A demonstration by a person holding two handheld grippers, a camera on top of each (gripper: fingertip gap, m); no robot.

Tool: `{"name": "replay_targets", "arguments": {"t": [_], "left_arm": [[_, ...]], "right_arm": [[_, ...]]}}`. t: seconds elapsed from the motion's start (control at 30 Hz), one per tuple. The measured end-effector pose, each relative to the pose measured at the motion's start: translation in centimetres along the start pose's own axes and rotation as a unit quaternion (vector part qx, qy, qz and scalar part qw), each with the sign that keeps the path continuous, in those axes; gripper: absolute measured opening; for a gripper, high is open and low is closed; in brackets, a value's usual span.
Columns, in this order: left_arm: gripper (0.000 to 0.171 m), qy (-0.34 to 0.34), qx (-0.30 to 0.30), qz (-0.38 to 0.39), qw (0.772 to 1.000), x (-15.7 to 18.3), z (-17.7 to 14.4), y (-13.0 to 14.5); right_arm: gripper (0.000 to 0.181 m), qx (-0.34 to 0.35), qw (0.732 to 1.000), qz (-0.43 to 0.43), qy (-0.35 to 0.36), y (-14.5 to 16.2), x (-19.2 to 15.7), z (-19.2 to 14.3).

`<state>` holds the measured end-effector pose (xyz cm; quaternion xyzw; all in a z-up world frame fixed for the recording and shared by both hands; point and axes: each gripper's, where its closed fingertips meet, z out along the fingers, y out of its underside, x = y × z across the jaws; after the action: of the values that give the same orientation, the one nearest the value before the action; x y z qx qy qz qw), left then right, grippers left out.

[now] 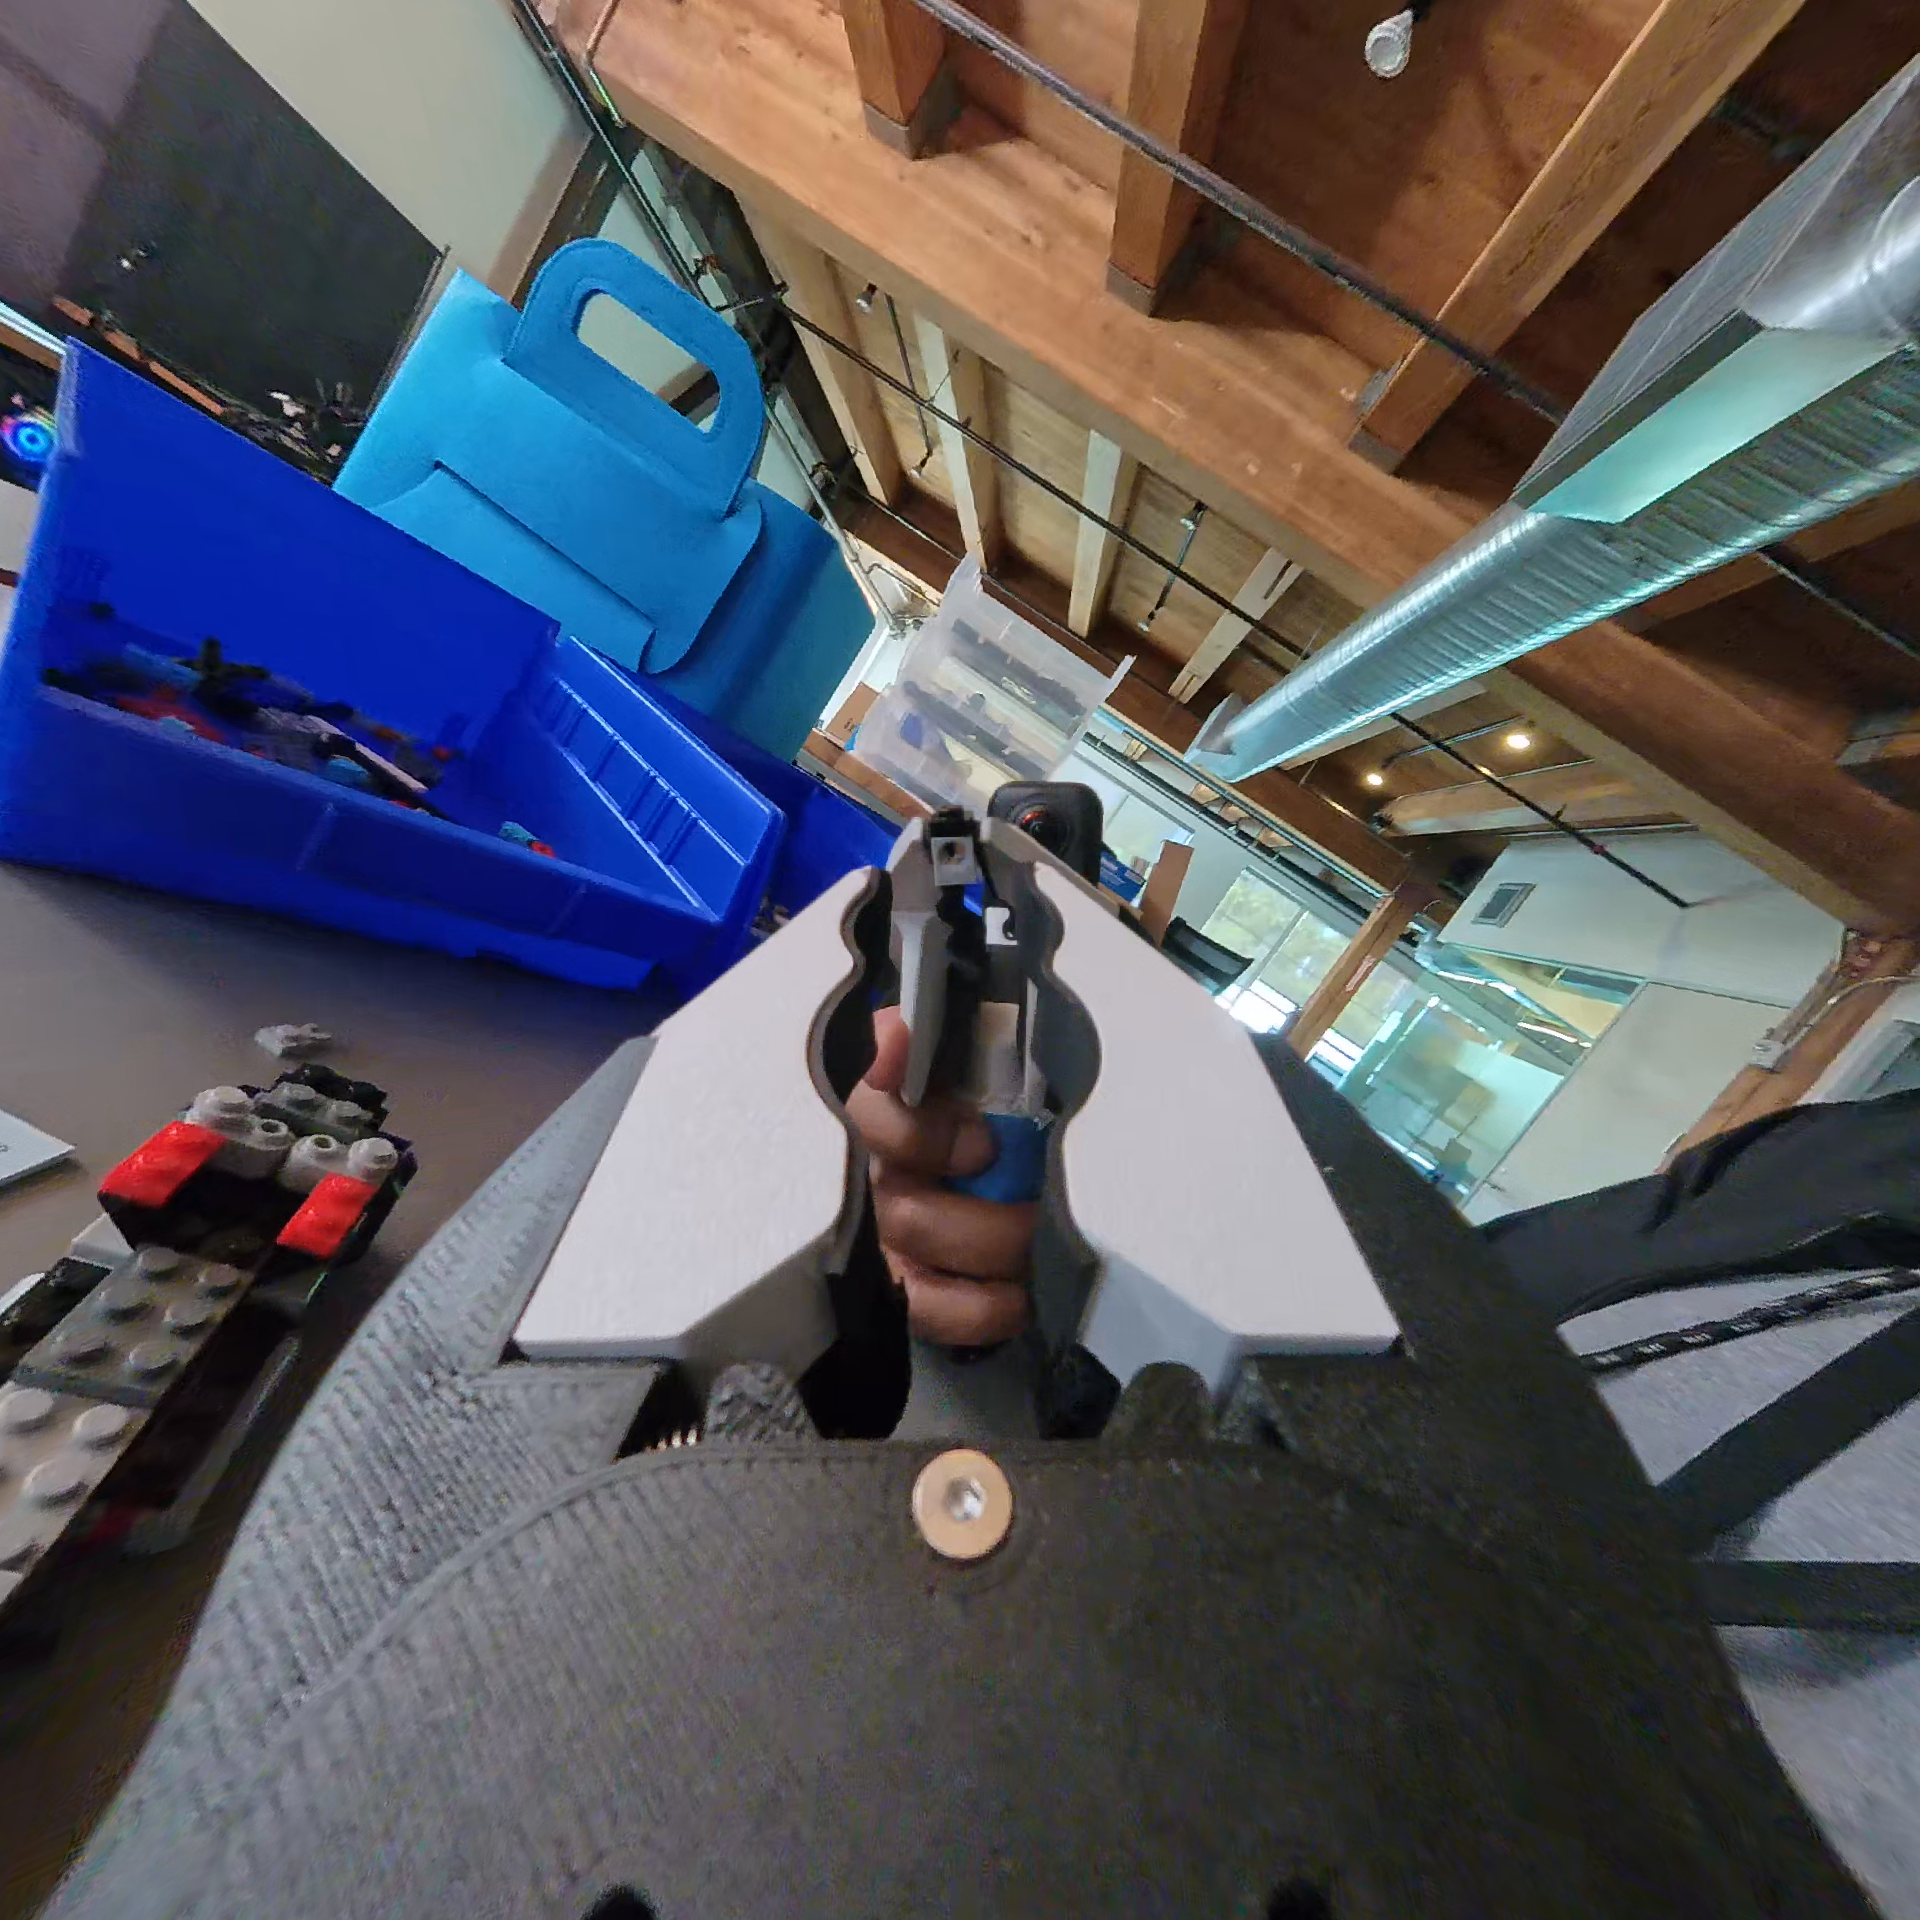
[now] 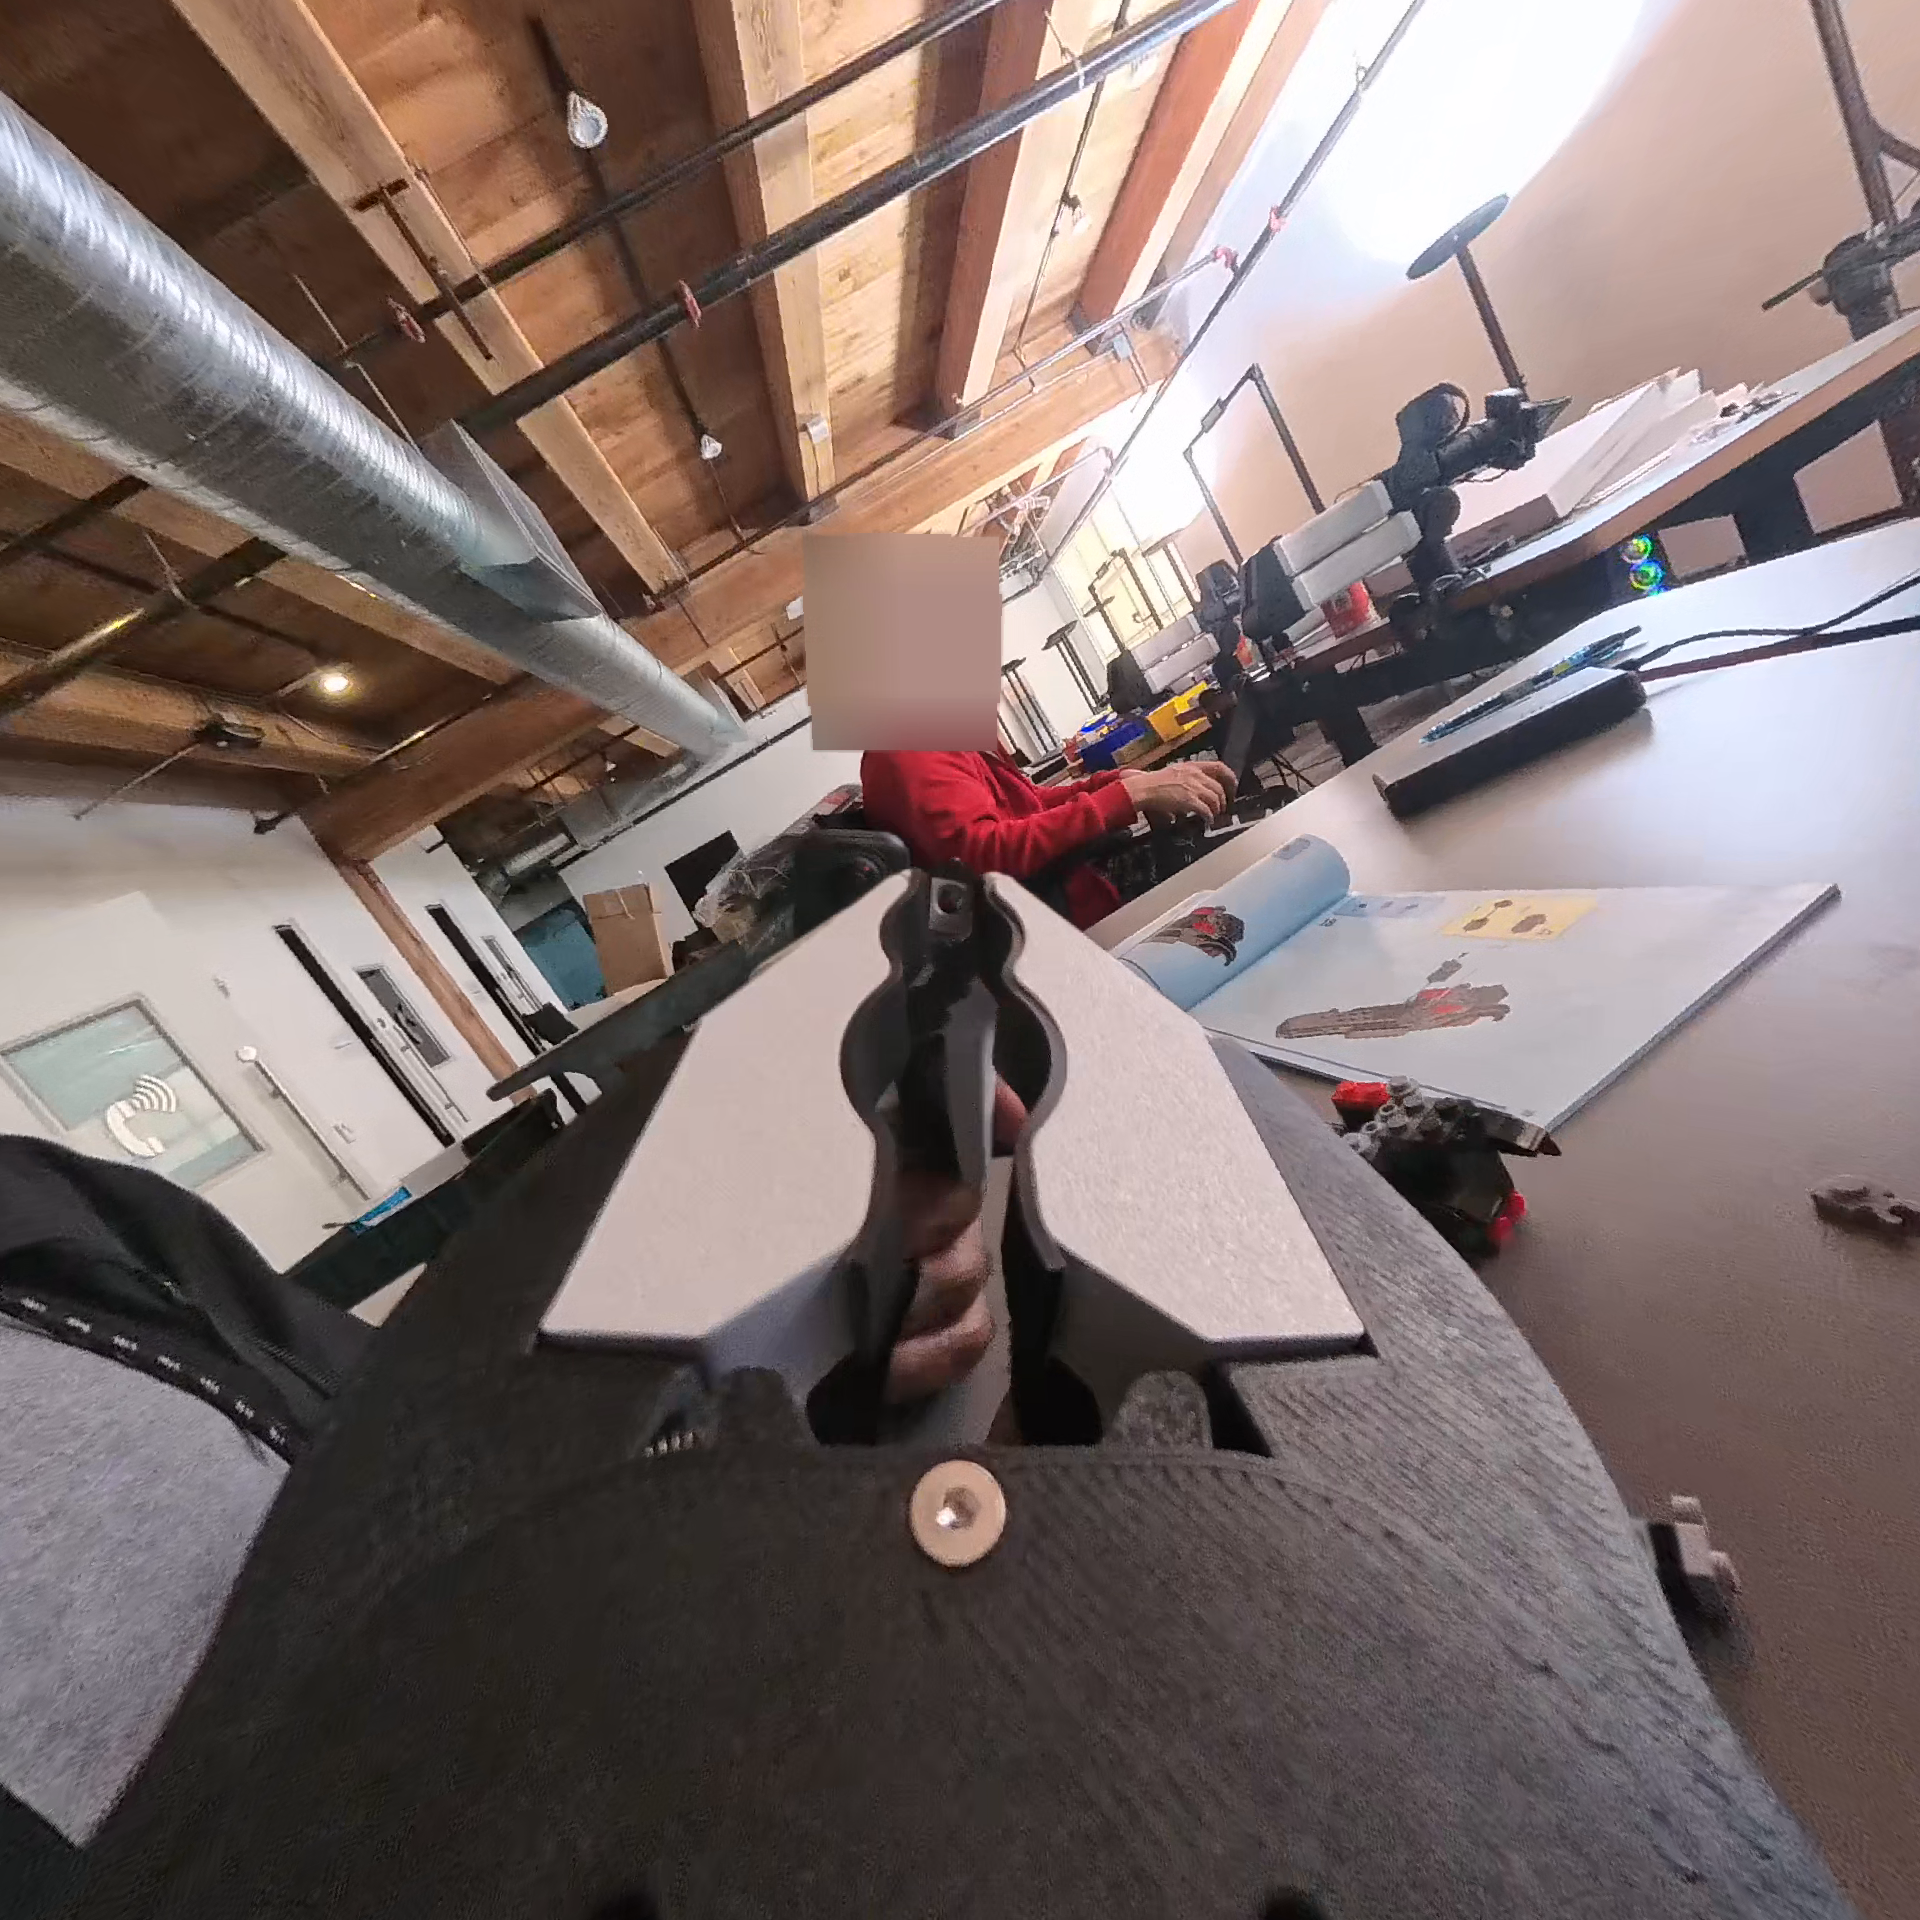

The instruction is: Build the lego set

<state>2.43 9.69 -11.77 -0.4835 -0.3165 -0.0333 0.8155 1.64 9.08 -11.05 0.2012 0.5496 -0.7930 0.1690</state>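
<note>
**An open-plan lab workspace in a converted loft**

Exposed timber beams (image 2: 769,208) and a silver ventilation duct (image 2: 260,447) are running overhead. Long dark worktops (image 2: 1714,831) are standing in rows, and robot arms (image 2: 1444,457) with white housings are sitting on the far ones. A person in a red top (image 2: 987,810) is working at a desk behind. Blue parts bins (image 1: 343,748) are crowding one worktop's far edge (glass-walled rooms are showing beyond).

instruction booklet (image 2: 1455,977): print too small to read | door sign (image 2: 140,1117): phone symbol only
</note>
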Motion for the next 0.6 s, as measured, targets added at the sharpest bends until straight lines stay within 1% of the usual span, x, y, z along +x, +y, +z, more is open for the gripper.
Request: {"name": "replay_targets", "arguments": {"t": [0.27, 0.6], "left_arm": [[0.017, 0.018, -0.007, -0.017, 1.000, 0.3, 0.1, 0.2], [0.009, 0.055, 0.014, -0.043, 0.997, 1.2, -0.1, -0.1]], "right_arm": [[0.010, 0.005, 1.000, 0.005, -0.014, 0.4, -0.6, 0.5], [0.010, 0.024, 0.999, 0.028, -0.037, 0.5, -1.4, 0.6]]}}
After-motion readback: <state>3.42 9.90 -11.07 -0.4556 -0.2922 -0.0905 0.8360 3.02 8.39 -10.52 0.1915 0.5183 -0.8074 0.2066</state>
